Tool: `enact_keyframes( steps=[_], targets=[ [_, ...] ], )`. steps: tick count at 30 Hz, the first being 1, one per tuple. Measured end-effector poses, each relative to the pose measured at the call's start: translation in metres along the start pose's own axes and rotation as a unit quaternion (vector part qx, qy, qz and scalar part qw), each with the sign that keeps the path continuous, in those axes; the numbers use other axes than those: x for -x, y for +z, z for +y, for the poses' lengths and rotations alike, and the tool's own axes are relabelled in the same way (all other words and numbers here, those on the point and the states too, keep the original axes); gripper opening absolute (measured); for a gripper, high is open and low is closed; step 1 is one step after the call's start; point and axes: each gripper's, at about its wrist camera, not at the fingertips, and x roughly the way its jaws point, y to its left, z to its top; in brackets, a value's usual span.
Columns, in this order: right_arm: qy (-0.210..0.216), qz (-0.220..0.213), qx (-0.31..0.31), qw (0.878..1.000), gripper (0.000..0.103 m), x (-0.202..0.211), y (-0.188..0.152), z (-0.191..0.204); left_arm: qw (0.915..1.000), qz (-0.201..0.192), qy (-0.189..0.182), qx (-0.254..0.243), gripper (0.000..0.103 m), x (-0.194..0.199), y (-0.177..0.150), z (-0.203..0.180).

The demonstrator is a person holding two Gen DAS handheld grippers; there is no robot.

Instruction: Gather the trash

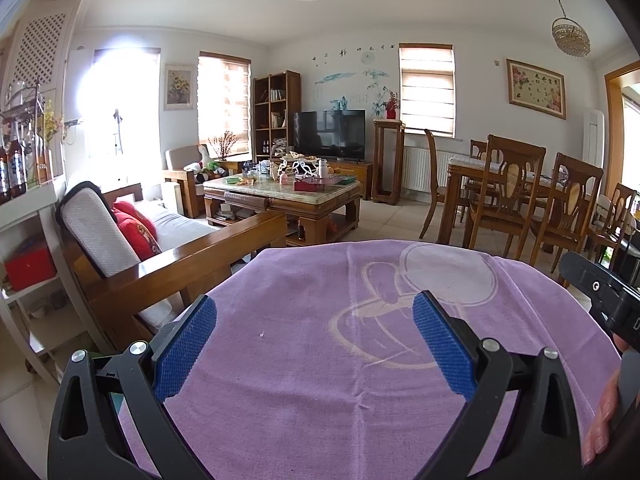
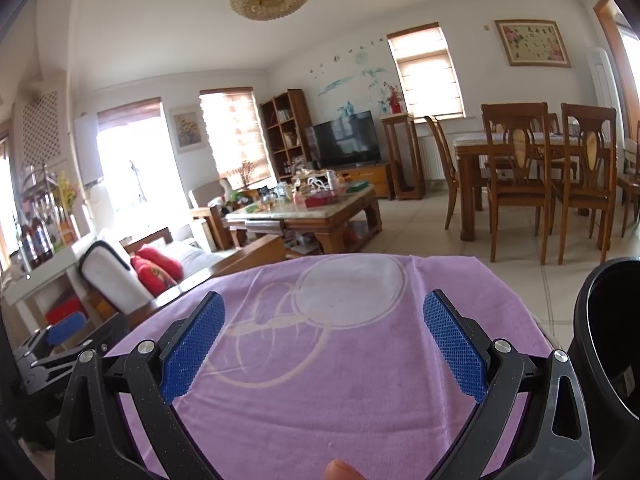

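Observation:
Both grippers hover over a table draped in a purple cloth (image 1: 320, 360) (image 2: 340, 380) with a pale printed pattern. My left gripper (image 1: 315, 308) is open, its blue pads wide apart with nothing between them. My right gripper (image 2: 324, 306) is likewise open and holds nothing. A black bin (image 2: 612, 340) stands just right of the cloth in the right wrist view. No piece of trash shows on the cloth. The right gripper's body (image 1: 600, 296) appears at the right edge of the left wrist view, and the left gripper's body (image 2: 72, 344) at the left edge of the right wrist view.
A wooden sofa (image 1: 168, 256) with red cushions sits left of the table. Beyond are a cluttered coffee table (image 1: 280, 196), a TV (image 1: 330, 134), and a dining table with chairs (image 1: 520, 200). White shelves with bottles (image 1: 24, 184) stand far left. A hand (image 1: 604, 420) shows low right.

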Motion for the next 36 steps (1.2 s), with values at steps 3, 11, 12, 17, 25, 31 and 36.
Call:
enact_keyframes(
  steps=[3,11,12,17,25,31,36],
  targets=[
    [0.0,0.0,-0.001,1.0,0.098,0.0005,-0.0004,-0.0002,1.0,0.0,-0.001,-0.001,0.098,0.0001,0.0005,-0.0003],
    [0.0,0.004,0.0,1.0,0.098,0.0005,0.0009,0.0021,1.0,0.002,0.0,-0.001,0.098,0.0008,0.0011,-0.0008],
    [0.0,0.004,0.0,1.0,0.098,0.0005,0.0009,0.0023,1.0,0.003,0.0,-0.001,0.098,0.0007,0.0015,-0.0005],
    [0.0,0.003,0.0,1.0,0.098,0.0007,0.0018,0.0014,1.0,0.001,-0.001,-0.001,0.098,0.0016,0.0014,-0.0006],
    [0.0,0.003,-0.002,1.0,0.098,0.0014,0.0037,0.0028,1.0,0.0,0.0,-0.001,0.098,0.0003,0.0006,-0.0002],
    [0.0,0.002,-0.001,1.0,0.098,0.0019,0.0037,0.0025,1.0,0.002,0.002,-0.002,0.098,-0.0006,0.0004,-0.0006],
    [-0.001,0.003,-0.001,1.0,0.098,0.0014,0.0035,0.0027,1.0,0.002,0.002,-0.002,0.098,-0.0007,-0.0003,-0.0008]
  ],
)
